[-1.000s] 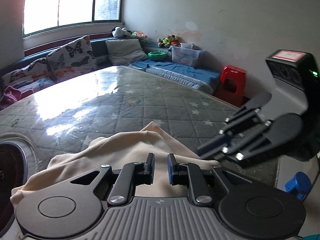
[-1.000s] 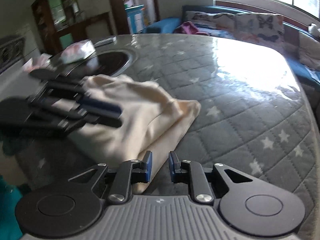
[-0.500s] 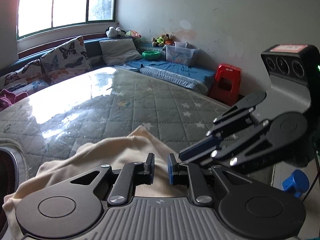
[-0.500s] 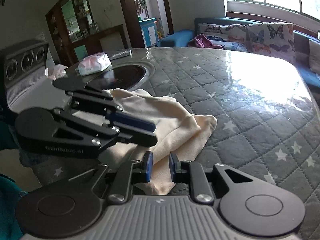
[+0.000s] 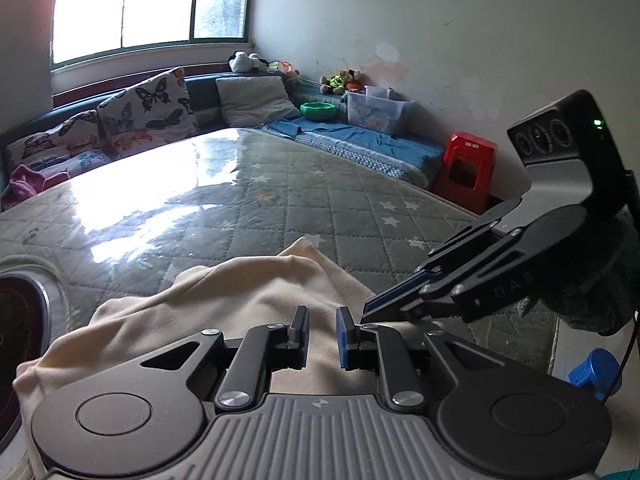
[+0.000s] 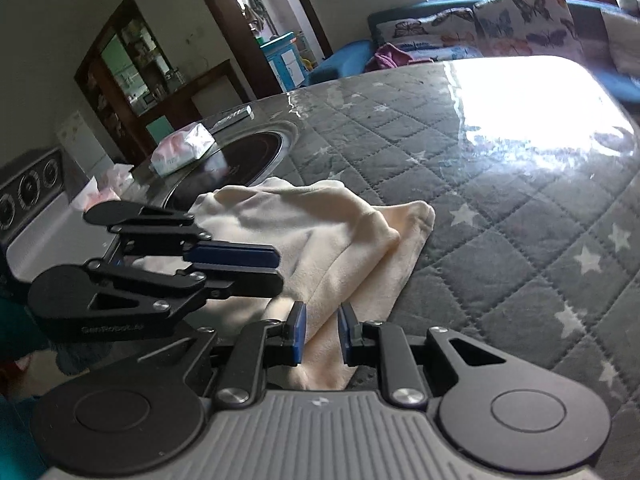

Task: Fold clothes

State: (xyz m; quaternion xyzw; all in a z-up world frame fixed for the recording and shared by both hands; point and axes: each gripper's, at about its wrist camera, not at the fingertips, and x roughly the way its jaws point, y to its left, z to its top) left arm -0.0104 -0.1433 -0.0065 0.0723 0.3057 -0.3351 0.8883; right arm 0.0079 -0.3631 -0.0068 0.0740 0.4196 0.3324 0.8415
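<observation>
— Cream, soft folded cloth garment [image 6: 320,236]: where?
— Heaped near the close edge of the grey quilted star-print table cover [image 6: 520,216], just beside the round dark inset plate [image 6: 236,160].
— Relative to the left gripper [image 5: 322,330]?
— Right beneath and ahead of it, cream fabric showing through the narrow gap; blue-padded jaws slightly apart, clamping nothing visible.
— And the right gripper [image 6: 321,330]?
— At the garment's near folded edge, a layered corner running between the tips; jaws parted a little, pads not seen pressing cloth.
— Farther out?
— White tissue pack [image 6: 182,150] past the plate; butterfly-print cushions [image 5: 148,112] under the window; red plastic stool [image 5: 466,168] off the far side.
</observation>
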